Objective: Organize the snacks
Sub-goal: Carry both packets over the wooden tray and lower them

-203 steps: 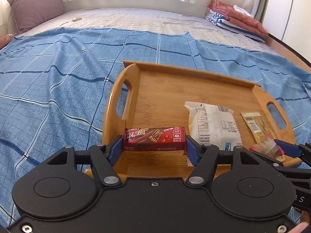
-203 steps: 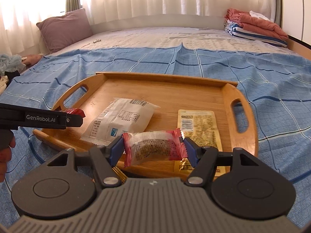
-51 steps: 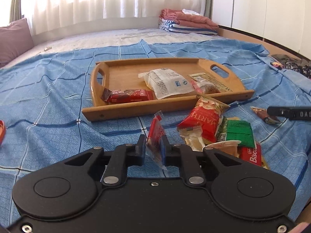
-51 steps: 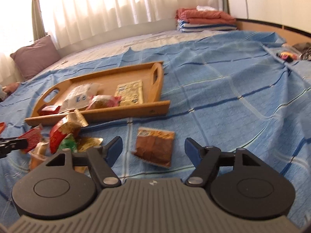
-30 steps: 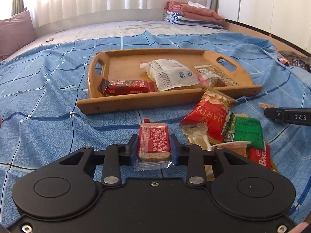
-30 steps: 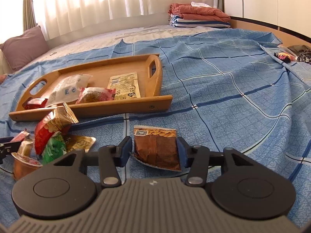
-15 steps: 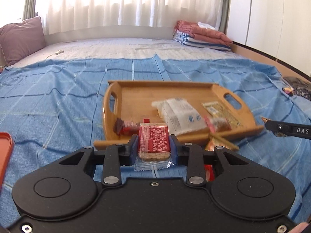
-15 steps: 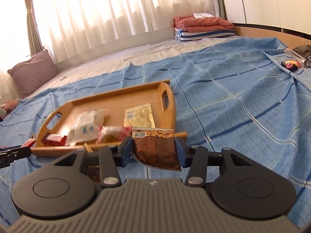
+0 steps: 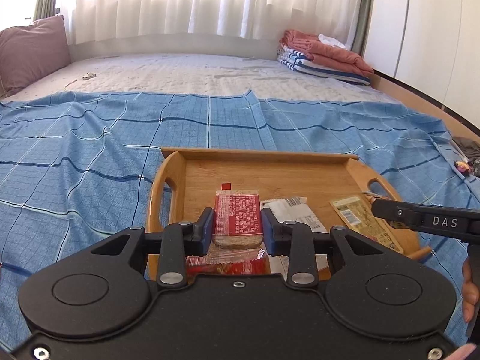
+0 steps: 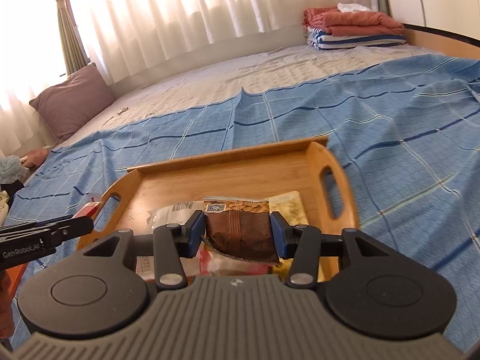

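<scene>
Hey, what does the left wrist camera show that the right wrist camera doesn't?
Only the left wrist view: the left gripper with its jaws shut on a red-labelled snack bar.

Only the right wrist view: the right gripper clamping a brown almond packet.

Both: the wooden tray, the blue checked sheet and the folded blankets.

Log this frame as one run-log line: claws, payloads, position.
left claw: shut on red snack pack | right claw: shut on brown almond pack | both above wooden tray | release: not yet
</scene>
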`<state>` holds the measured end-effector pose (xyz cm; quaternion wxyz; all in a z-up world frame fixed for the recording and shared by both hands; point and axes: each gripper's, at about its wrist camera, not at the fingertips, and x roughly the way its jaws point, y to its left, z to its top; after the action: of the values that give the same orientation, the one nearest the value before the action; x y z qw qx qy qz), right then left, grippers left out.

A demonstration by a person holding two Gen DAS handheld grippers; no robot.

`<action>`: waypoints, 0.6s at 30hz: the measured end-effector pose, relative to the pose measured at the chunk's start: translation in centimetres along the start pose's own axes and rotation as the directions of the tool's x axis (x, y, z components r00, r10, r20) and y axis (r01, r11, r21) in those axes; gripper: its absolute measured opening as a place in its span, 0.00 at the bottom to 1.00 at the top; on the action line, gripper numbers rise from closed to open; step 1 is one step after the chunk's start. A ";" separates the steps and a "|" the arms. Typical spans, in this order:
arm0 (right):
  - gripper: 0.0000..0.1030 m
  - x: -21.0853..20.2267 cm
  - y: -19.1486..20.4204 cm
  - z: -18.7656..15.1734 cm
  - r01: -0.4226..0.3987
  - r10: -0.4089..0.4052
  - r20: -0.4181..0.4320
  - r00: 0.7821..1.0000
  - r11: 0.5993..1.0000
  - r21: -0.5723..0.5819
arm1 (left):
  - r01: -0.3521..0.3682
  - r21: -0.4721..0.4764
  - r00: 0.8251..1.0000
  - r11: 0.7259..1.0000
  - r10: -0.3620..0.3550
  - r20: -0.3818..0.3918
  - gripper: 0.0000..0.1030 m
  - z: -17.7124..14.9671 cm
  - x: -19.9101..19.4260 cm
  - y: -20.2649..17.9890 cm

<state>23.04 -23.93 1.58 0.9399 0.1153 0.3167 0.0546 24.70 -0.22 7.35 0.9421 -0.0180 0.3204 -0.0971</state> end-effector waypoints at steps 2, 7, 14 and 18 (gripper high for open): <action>0.50 1.2 0.5 0.3 -0.004 0.004 -0.017 1.000 1.000 0.000 | -0.010 -0.002 1.000 1.000 0.010 -0.010 0.31 0.4 1.3 0.3; 0.50 3.7 1.3 0.5 0.002 -0.002 -0.050 0.999 1.000 -0.002 | -0.051 0.009 0.998 0.999 0.051 -0.037 0.31 0.5 4.1 0.8; 0.50 5.5 2.0 -0.4 0.017 -0.019 -0.076 0.997 1.000 -0.024 | -0.065 0.008 0.996 0.998 0.066 -0.064 0.31 -0.3 6.4 1.1; 0.50 5.9 2.1 -0.5 0.021 -0.023 -0.081 0.996 0.999 -0.031 | -0.068 0.000 0.995 0.998 0.068 -0.069 0.31 -0.6 6.9 1.2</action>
<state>27.35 -20.74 -1.72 0.9284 0.0953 0.3551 0.0537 29.93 -0.40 2.60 0.9332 -0.0049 0.3533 -0.0651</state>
